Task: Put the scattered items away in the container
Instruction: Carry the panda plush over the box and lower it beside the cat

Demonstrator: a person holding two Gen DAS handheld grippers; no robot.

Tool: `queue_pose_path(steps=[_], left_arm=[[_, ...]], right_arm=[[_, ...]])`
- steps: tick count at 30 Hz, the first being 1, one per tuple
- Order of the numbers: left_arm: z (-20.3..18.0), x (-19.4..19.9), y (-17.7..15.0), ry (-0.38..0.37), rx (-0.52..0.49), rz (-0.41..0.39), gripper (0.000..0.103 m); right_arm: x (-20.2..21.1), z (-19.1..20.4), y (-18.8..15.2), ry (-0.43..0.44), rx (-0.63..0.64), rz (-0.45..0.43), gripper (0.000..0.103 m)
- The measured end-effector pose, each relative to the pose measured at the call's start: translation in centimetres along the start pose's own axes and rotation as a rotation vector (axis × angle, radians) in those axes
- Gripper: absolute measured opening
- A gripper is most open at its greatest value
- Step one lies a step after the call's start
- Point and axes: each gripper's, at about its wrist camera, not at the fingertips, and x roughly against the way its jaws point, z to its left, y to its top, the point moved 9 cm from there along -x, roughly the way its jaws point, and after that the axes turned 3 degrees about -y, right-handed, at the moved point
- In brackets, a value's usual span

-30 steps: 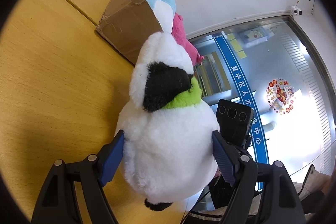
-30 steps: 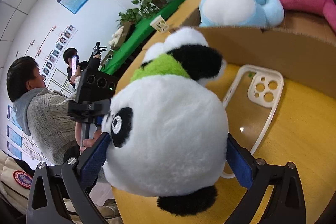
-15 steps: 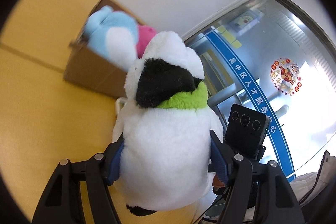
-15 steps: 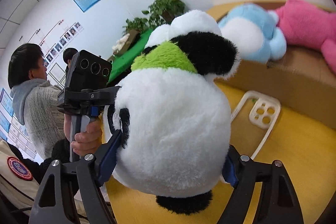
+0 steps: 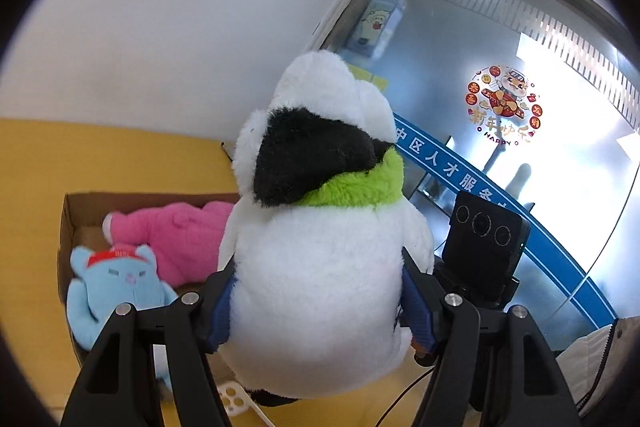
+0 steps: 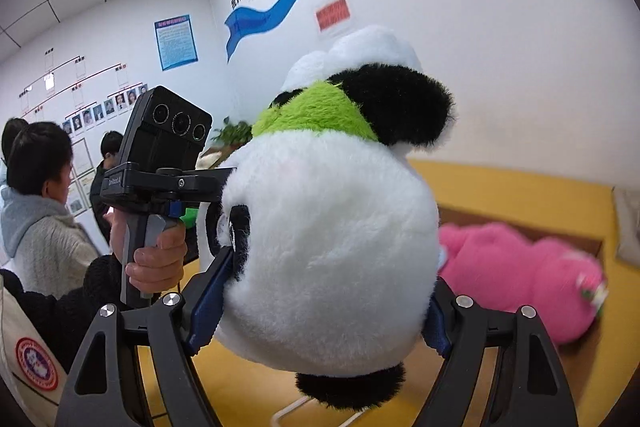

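A white panda plush (image 5: 320, 287) with black ears and a green scarf hangs in the air, held from two sides. My left gripper (image 5: 320, 307) is shut on its body, with the blue pads pressed into the fur. My right gripper (image 6: 320, 311) is shut on its round head (image 6: 332, 259). Below and to the left in the left wrist view, the cardboard box (image 5: 66, 219) stands open on the yellow table. In it lie a pink plush (image 5: 184, 239) and a light blue plush (image 5: 112, 291). The panda hides much of the box.
A clear phone case (image 5: 236, 399) lies on the yellow table (image 5: 32, 167) under the panda, in front of the box. A white wall rises behind the box. A hand (image 6: 156, 263) grips the other gripper's handle, and several people (image 6: 40, 211) stand at the left.
Both grippers have risen with the panda between them, lifting it off the table to above the box rim. The box's inside now shows from above. The jaws squeeze the plush tighter than before.
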Motion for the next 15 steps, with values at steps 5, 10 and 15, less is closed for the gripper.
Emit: queue_pose_path(steps=[5,10,15], left_arm=[[4.3,-5.6,0.7,0.015,0.047,0.077,0.068],[9.9,-9.3,-4.0,0.042,0.175,0.154,0.068],[12.5,-10.9,-8.3,0.082,0.258,0.225,0.068]], right_arm=[[-1.3,-5.7,0.7,-0.038,-0.067,-0.014,0.084],[-4.4,-10.1,-4.1,-0.046,-0.206,0.043,0.084],[-6.1,-12.9,-9.9,-0.022,-0.31,0.121,0.084]])
